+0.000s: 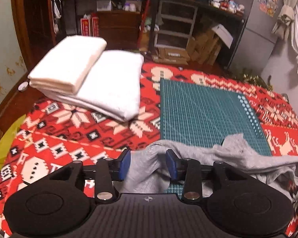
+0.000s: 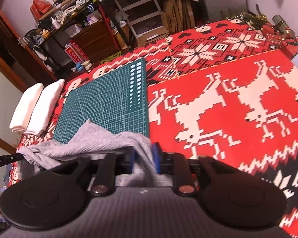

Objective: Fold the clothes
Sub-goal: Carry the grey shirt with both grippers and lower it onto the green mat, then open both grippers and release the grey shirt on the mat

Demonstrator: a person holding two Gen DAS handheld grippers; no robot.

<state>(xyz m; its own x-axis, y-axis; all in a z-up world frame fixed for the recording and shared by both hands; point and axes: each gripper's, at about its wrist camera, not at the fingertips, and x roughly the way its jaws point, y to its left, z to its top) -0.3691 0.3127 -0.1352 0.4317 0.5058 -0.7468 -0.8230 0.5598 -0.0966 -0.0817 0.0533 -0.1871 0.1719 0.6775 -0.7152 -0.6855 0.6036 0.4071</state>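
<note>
Nearest the cameras, one grey garment [image 1: 238, 154] hangs bunched between the two tools, its far edge draped over the near edge of the green cutting mat [image 1: 204, 107]. The left tool [image 1: 148, 164] has its blue pads set fairly wide apart, with a fold of grey cloth lying between them; whether they pinch it cannot be told. The right tool [image 2: 144, 158] is narrow, its pads pressed against a fold of the same garment [image 2: 93, 140].

The mat [image 2: 109, 99], ruled in a pale grid with rows of pale circles and squares along one edge, lies on a red blanket [image 2: 238, 91] patterned with white reindeer and snowflakes.

Left of the mat sit two folded white cloths [image 1: 85, 79], the smaller stacked on the larger.

Beyond the mat stand cluttered shelves [image 1: 129, 19], cardboard boxes [image 1: 204, 47] and two red cartons [image 1: 89, 26] whose writing is too blurred to read.
</note>
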